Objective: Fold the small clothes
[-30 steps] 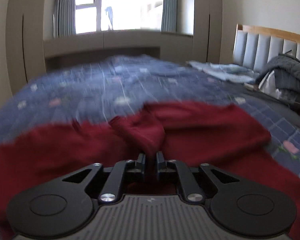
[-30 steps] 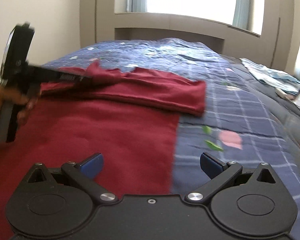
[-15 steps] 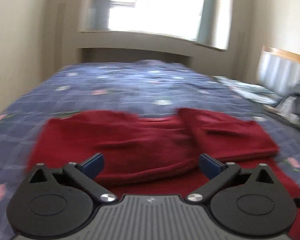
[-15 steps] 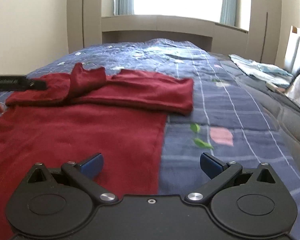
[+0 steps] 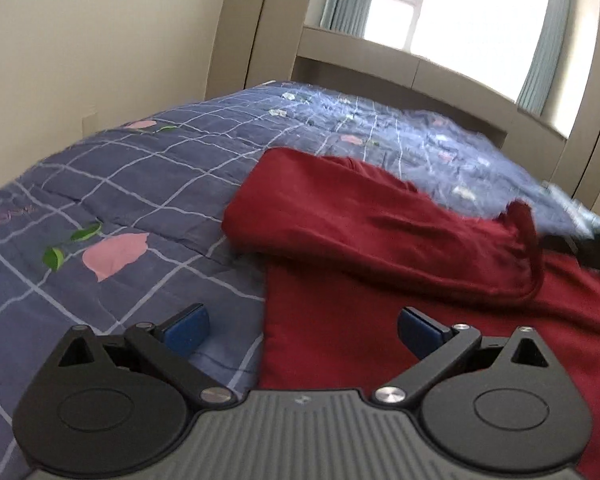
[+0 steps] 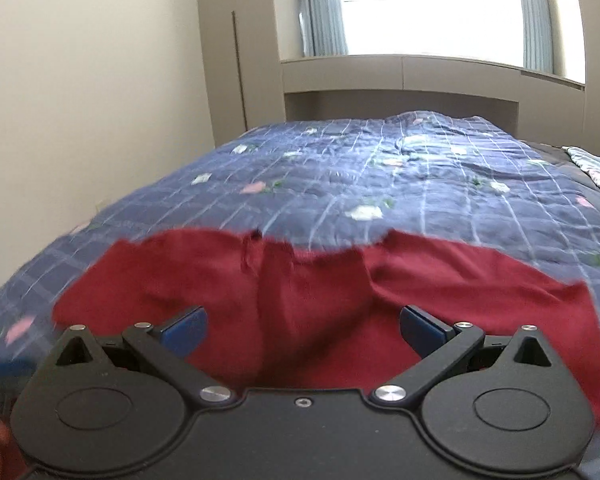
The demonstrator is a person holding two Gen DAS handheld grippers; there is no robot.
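Observation:
A dark red garment point(image 5: 380, 240) lies on the blue checked bedspread point(image 5: 120, 184), its upper part folded over the body. My left gripper point(image 5: 302, 326) is open and empty, just above the garment's left edge. My right gripper point(image 6: 302, 326) is open and empty over the middle of the red garment point(image 6: 320, 300), near its folded top edge. A dark blurred shape at the right edge of the left wrist view point(image 5: 592, 248) touches the fold.
The bedspread point(image 6: 380, 168) stretches toward a window and beige cabinets point(image 6: 400, 80). A wall point(image 5: 100, 40) runs along the bed's left side. A light blue cloth point(image 6: 596, 168) lies at the far right.
My left gripper let go of the red fold, opened and swung to the garment's left edge. My right gripper moved left, from the garment's right edge to over its middle.

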